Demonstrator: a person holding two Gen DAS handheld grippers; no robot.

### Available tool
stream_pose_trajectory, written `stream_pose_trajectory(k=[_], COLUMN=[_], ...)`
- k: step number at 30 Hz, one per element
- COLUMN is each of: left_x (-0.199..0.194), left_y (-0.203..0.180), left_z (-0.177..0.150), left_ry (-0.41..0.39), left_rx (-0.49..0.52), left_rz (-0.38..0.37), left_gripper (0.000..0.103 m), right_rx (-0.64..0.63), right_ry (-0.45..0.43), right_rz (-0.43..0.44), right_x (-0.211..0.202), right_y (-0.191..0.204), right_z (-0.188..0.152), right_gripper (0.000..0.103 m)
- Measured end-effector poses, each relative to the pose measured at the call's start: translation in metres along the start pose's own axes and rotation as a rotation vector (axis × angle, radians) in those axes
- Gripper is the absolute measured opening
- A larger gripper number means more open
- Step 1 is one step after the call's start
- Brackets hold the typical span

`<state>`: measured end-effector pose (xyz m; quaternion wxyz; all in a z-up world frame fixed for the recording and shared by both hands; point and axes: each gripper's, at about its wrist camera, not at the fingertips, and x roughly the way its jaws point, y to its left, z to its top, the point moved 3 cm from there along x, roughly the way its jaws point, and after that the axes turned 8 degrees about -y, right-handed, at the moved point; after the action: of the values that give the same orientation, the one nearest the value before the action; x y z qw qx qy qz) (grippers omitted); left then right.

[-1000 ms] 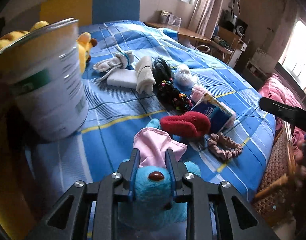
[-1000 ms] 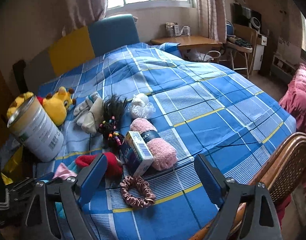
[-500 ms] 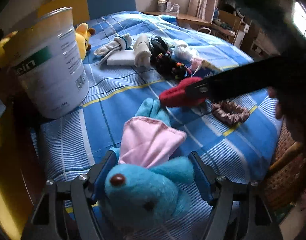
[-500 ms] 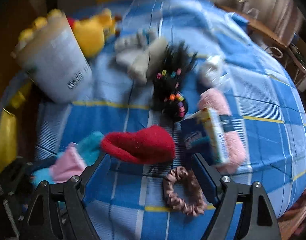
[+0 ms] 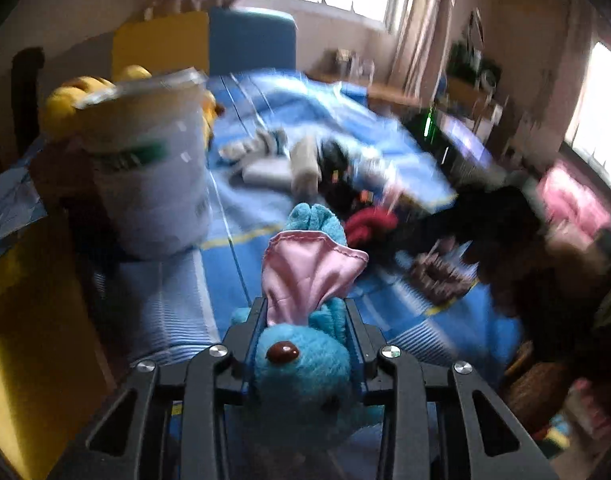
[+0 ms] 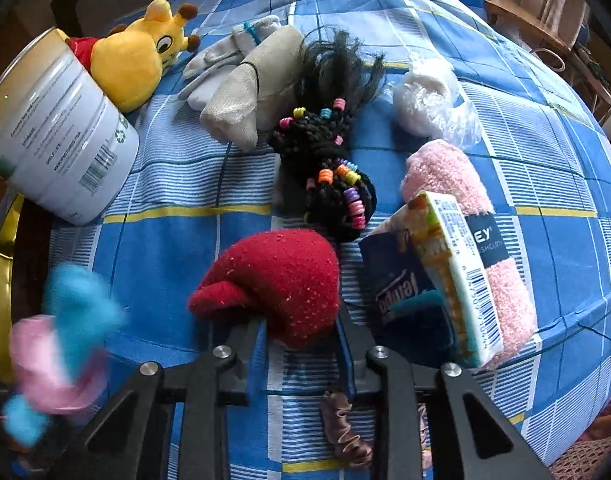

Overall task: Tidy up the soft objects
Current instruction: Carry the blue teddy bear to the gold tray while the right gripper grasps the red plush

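Blue plush toy (image 5: pixel 301 364), loose between spread fingers half a second ago, is now pinched in the left gripper (image 5: pixel 303 320) above the bed (image 5: pixel 177 312). Right view: the right gripper (image 6: pixel 299 332) has closed in around the red plush (image 6: pixel 281 280) on the bedspread, so two soft items look ready to move.

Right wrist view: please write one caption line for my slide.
Right gripper closes on red plush lying on blue plaid bed.
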<state>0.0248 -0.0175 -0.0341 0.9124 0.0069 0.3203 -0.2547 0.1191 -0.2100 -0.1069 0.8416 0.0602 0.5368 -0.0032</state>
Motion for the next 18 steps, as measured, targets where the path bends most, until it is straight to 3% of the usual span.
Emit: stream_pose_trajectory(k=[6,11,14,18], left_x=[-0.049,-0.079,-0.083,-0.069], left_y=[0.046,0.106,0.147,0.208], left_z=[0.019,0.02,0.016,0.004], left_ry=[-0.074,-0.11,-0.097,0.011], left_rx=[-0.164,-0.308,-0.377,-0.448], left_rz=[0.036,0.178,0.289,0.431], left_gripper=[0.036,0.036,0.037,0.04], right_rx=[-0.015,-0.026,-0.044,-0.067], right_ry=[0.01,0.004,-0.004,-0.015], right_rz=[-0.015,-0.029,-0.042,-0.059], right_x=[-0.004,0.005,0.006,0.001], right_y=[0.002,0.007,0.01,0.016], right_z=[-0.004,0.0,-0.001,-0.004], right_gripper=[0.029,0.029,0.029,0.029])
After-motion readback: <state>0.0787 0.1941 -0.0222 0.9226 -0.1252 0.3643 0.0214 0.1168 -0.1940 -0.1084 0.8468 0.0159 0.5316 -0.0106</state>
